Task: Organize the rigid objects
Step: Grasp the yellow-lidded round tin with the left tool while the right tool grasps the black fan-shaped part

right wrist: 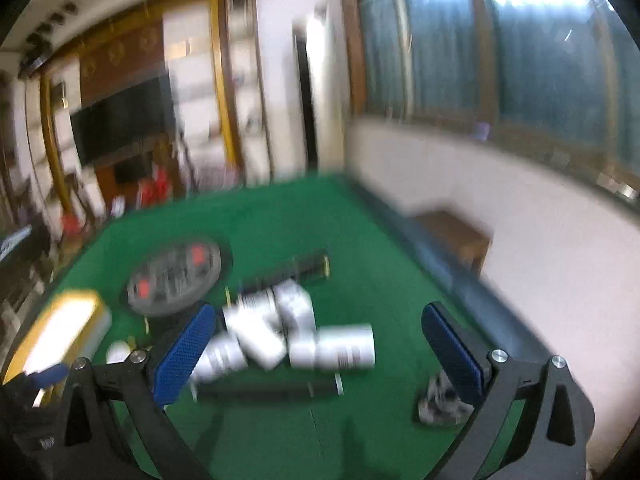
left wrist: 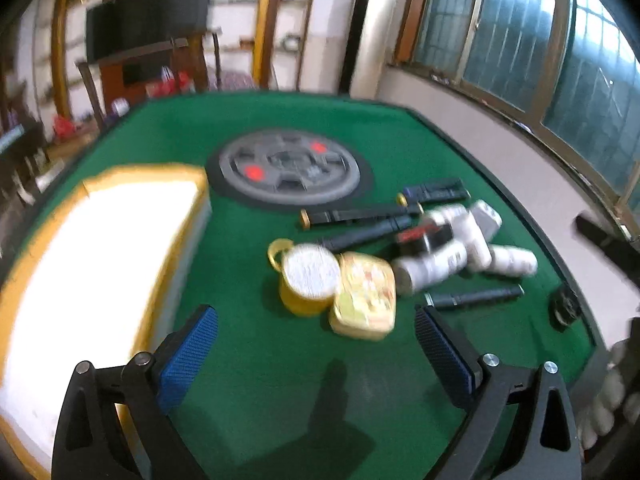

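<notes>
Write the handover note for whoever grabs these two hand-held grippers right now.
Left hand-held gripper: open, empty, above the green table.
Right hand-held gripper: open, empty, above the white bottles.
Things: yellow cup, yellow tin, white bottles and black pens heaped on the table; white box at left.
Done: nothing visibly sorted.
Left: everything in the heap.

home living room | television (left wrist: 148,20) | mahjong table (left wrist: 400,140) | windows (left wrist: 520,40)

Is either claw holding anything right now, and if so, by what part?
Nothing is held. The left claw and right claw are both open and empty above the green table.
</notes>
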Demonstrator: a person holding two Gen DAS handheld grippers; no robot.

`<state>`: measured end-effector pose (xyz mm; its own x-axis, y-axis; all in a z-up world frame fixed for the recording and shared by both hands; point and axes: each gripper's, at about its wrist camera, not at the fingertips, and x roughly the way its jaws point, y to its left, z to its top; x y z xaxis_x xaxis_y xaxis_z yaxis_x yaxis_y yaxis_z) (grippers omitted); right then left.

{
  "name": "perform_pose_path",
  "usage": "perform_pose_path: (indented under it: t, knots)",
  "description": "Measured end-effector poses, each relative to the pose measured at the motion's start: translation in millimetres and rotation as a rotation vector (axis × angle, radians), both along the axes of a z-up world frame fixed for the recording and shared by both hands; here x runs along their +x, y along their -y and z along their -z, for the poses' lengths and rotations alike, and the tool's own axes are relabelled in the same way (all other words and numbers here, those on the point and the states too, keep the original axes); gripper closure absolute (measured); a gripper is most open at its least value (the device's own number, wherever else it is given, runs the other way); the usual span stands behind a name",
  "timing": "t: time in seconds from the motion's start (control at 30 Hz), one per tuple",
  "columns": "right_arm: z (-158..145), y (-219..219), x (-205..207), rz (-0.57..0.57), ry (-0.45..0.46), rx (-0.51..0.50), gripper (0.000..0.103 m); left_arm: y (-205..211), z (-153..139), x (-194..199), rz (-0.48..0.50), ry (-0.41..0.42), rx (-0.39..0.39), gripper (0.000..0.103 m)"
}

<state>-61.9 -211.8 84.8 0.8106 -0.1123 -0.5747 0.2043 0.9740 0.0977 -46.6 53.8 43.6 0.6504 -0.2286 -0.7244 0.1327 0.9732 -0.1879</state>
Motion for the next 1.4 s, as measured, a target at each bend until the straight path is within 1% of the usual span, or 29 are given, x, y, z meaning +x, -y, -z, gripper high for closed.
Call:
perform_pose_path:
  t: [0.03,0.1,0.23,0.37,0.43,0.47,0.5,0.53,0.57,0.6,0.73,0.97,1.07,1.17,1.23,1.37,1.4]
  knots:
    - [10,12,5,0.015,-0.054,0.040,0.000,0,3,0,0.013,-0.031,-0.018,0.003]
    - [25,30,1,0.049,-0.079,0.106,0.000,1,9,-2,0.027,-0.070,-0.024,0.003]
    - [43,42,-7,0.053,-0.122,0.143,0.000,3,14,4,0.022,-0.132,-0.003,0.003]
    - [48,42,-14,0.035,-0.128,0.158,0.000,6,16,12,0.019,-0.141,0.023,0.003]
    - [48,45,-18,0.036,-0.125,0.168,0.000,8,15,16,0.022,-0.133,0.031,0.003]
    - [48,48,-19,0.040,-0.122,0.170,0.000,8,15,18,0.025,-0.126,0.030,0.005]
    - [48,51,-21,0.047,-0.120,0.171,0.000,7,14,21,0.031,-0.117,0.023,0.014]
    - [49,53,-21,0.056,-0.119,0.173,0.000,6,13,25,0.044,-0.113,0.020,0.021]
    - [49,56,-22,0.063,-0.118,0.176,0.000,4,13,28,0.051,-0.116,0.025,0.035]
    - [49,59,-23,0.072,-0.118,0.180,0.000,4,14,33,0.055,-0.122,0.035,0.043]
    - [52,68,-25,0.091,-0.120,0.199,0.000,0,21,46,0.057,-0.136,0.039,0.044]
    - [48,71,-25,0.085,-0.112,0.204,0.000,3,24,57,0.062,-0.126,0.013,0.044]
    - [42,86,-30,0.110,-0.097,0.212,0.000,5,25,57,0.062,-0.122,0.009,0.045]
    - [38,109,-37,0.157,-0.092,0.222,0.000,0,23,55,0.054,-0.111,0.010,0.057]
    - [38,124,-42,0.185,-0.099,0.218,0.000,-6,24,53,0.064,-0.130,-0.025,0.057]
    - [43,143,-50,0.216,-0.121,0.210,0.000,-11,23,48,0.064,-0.130,-0.039,0.057]
    - [45,146,-52,0.216,-0.127,0.211,0.000,-13,22,46,0.062,-0.132,-0.055,0.057]
